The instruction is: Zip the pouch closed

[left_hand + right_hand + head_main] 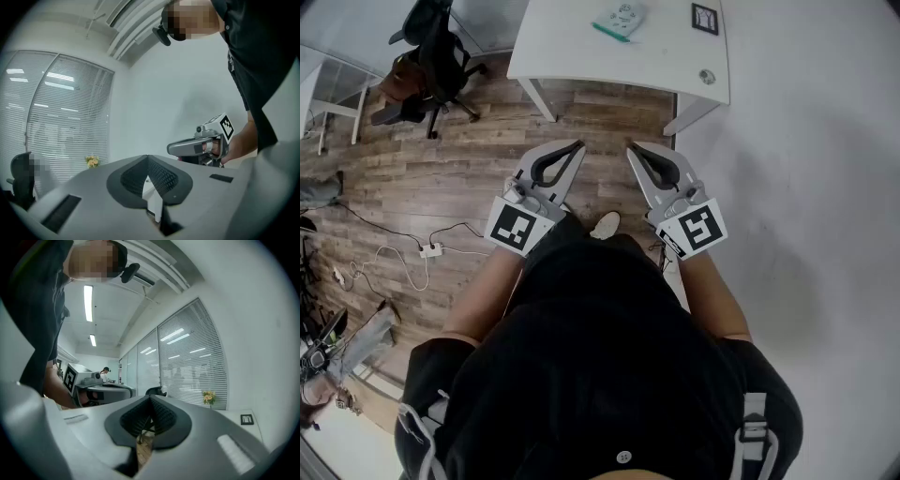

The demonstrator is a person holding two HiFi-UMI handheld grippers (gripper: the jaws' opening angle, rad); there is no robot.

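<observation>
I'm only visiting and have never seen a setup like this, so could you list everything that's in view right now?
table: one, white, top of the head view.
flat item: one, white and teal, on the table; possibly the pouch, too small to tell.
marker card: one, black and white, on the table.
office chair: one, black, upper left on the wooden floor.
power strip: one, white, on the floor at left.
flowers: one bunch, yellow, in front of the window blinds.
shoe: one, white, between the grippers.
left gripper: one, grey, jaws shut, empty.
right gripper: one, grey, jaws shut, empty.
</observation>
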